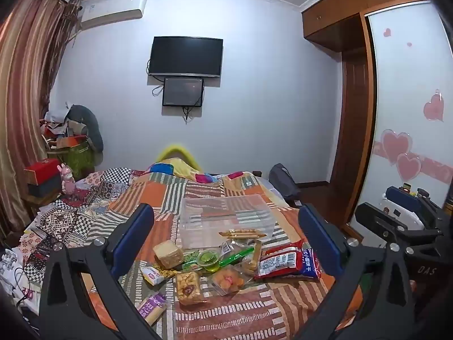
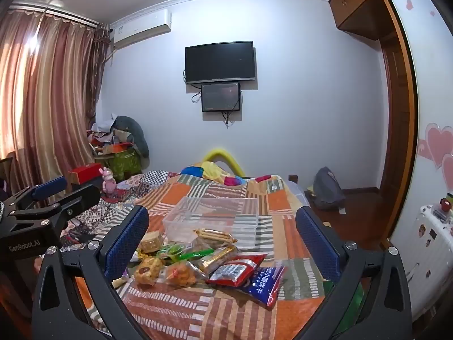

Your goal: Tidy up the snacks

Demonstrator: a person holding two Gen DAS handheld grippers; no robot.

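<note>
A pile of wrapped snacks lies on the patchwork bedspread (image 1: 254,311): a red and blue biscuit bag (image 1: 288,262), a green jelly cup (image 1: 209,258), a square cake (image 1: 169,253) and a pastry pack (image 1: 188,286). An empty clear plastic box (image 1: 226,218) stands just behind them. My left gripper (image 1: 226,238) is open and empty, held above the pile. In the right wrist view the same biscuit bag (image 2: 249,274), pastries (image 2: 148,270) and clear box (image 2: 212,218) show. My right gripper (image 2: 222,240) is open and empty above them.
The right gripper's body (image 1: 396,221) shows at the right edge of the left view, the left gripper's body (image 2: 42,212) at the left of the right view. Red boxes (image 1: 42,171) and a pink toy (image 1: 68,181) sit left of the bed. A wardrobe (image 2: 396,113) stands right.
</note>
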